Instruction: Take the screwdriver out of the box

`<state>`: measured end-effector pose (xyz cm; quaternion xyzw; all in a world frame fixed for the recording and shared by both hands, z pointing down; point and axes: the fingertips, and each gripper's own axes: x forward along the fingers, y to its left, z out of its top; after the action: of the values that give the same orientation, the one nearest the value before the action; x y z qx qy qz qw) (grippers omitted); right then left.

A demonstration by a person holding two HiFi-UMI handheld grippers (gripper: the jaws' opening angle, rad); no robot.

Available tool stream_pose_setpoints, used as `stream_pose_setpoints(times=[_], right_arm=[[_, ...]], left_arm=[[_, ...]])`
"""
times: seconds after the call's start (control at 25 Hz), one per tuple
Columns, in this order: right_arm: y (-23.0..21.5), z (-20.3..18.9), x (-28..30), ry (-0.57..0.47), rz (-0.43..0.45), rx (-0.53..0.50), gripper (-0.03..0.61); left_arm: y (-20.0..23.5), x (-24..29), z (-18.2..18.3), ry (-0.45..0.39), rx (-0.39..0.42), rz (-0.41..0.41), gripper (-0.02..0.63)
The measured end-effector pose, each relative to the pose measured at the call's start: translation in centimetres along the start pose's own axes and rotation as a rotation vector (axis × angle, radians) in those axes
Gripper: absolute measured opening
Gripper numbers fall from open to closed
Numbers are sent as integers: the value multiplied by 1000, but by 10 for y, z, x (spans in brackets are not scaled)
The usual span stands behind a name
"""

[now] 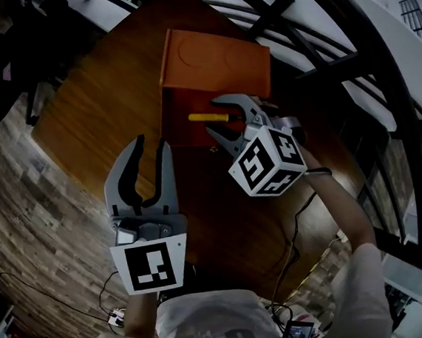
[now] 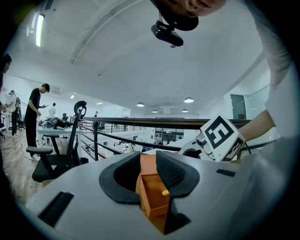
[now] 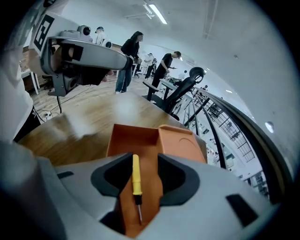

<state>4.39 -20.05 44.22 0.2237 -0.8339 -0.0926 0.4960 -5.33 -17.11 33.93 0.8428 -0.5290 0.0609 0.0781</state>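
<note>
Head view shows your right gripper (image 1: 213, 117) at the open orange box (image 1: 179, 104) on the worktop (image 1: 100, 101), its jaws wide apart either side of the yellow-handled screwdriver (image 1: 200, 117) lying inside. Your left gripper (image 1: 152, 142) hovers near the box, jaws apart and empty.

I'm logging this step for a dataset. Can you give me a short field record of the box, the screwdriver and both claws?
box: orange, open, on wooden table
lid: folded back, lying flat
screwdriver: yellow handle, lying inside box
right claw: open, over box, jaws either side of screwdriver
left claw: open, empty, clear of box
</note>
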Motion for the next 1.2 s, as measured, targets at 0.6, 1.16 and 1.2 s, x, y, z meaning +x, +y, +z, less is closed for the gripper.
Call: stream_pose_setpoints(times=[0.6,1.16,1.2], right_arm=[[17,-23,45,93,151,11,147],[21,-41,60,214,241,4,102],[22,-42,61,223,249,-4,97]], left_arm=[[4,7,-46,82,0,-13,120],[2,13,-59,84,-58,-25,143],[2,13,-61,88,-63,-24,143]])
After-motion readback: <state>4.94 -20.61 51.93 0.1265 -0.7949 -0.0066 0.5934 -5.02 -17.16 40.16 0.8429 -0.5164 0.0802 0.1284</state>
